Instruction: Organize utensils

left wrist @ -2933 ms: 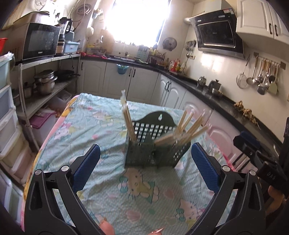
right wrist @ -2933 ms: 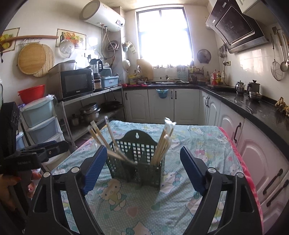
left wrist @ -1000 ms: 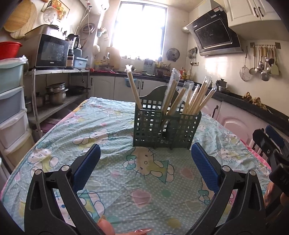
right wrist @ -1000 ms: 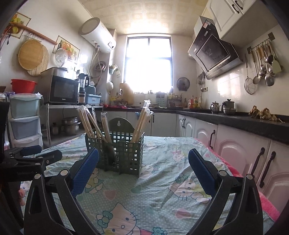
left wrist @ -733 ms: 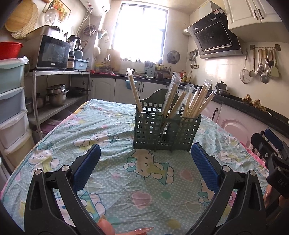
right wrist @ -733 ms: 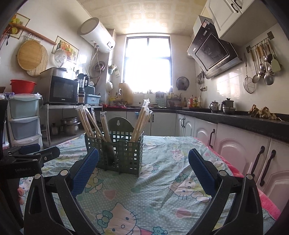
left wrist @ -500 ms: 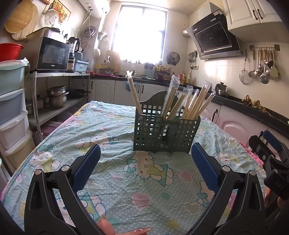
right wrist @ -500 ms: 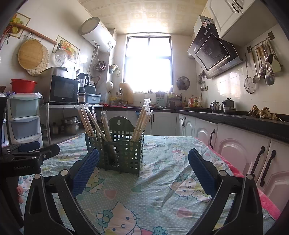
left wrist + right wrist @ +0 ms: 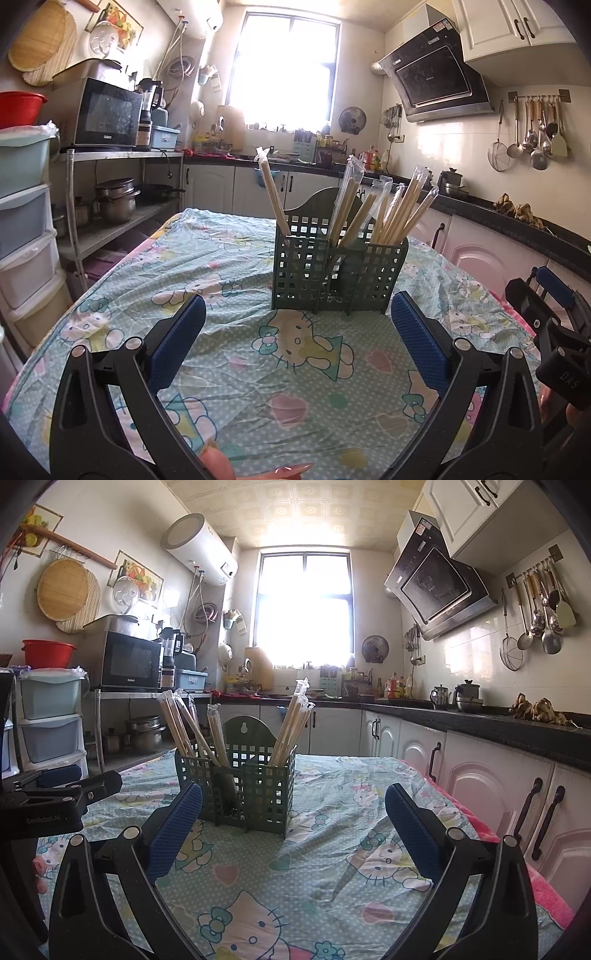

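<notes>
A dark green lattice utensil holder [image 9: 338, 273] stands upright on the cartoon-print tablecloth [image 9: 295, 373]. Several plastic-wrapped chopstick pairs [image 9: 397, 212] stand in its compartments, one pair [image 9: 271, 194] leaning alone at the left. My left gripper [image 9: 295, 328] is open and empty, low over the cloth in front of the holder. In the right wrist view the holder [image 9: 240, 786] with chopsticks [image 9: 290, 723] sits ahead, left of centre. My right gripper [image 9: 293, 816] is open and empty. Each gripper shows at the edge of the other's view: the right one [image 9: 550, 306] and the left one [image 9: 55, 794].
The table sits in a narrow kitchen. A shelf with microwave [image 9: 105, 120] and pots stands left with plastic drawers [image 9: 50, 720]. White cabinets under a dark counter [image 9: 498, 723] run along the right. Utensils hang on the wall [image 9: 535, 616].
Both grippers have dropped from a higher, downward-looking pose to low over the table, facing the holder level. In the last second they hardly move. Jaws stay open.
</notes>
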Motion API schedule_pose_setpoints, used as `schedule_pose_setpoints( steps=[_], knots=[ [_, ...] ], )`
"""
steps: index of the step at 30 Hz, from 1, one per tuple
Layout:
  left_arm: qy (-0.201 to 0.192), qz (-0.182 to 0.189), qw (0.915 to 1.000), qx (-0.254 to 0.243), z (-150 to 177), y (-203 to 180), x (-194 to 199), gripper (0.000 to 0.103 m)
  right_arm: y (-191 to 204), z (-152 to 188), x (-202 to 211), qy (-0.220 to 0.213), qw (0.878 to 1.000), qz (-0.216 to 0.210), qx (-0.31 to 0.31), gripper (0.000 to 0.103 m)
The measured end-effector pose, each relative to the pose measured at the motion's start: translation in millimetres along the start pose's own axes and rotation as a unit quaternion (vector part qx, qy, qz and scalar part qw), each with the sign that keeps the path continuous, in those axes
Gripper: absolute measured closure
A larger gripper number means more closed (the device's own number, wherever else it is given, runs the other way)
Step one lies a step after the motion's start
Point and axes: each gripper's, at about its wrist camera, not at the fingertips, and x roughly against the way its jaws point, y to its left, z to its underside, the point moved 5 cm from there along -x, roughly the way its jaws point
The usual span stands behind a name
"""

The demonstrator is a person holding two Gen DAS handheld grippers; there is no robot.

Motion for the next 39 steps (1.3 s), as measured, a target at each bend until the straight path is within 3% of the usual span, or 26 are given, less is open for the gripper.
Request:
schedule_pose_setpoints(
  steps=[29,32,39],
  knots=[
    [0.002,-0.006,0.9999,-0.008,0.3,1.8,-1.1,0.010,-0.1,0.6,-0.9,0.000,1.000,0.001,0.000,0.006],
    [0.006,-0.018,0.9997,-0.014,1.7,3.4,-3.4,0.010,-0.2,0.8,-0.8,0.000,1.000,0.001,-0.001,0.006],
    [0.027,-0.009,0.9996,0.004,2.9,6.5,-7.6,0.010,-3.1,2.2,-0.6,0.006,1.000,0.009,-0.007,0.006]
  ],
)
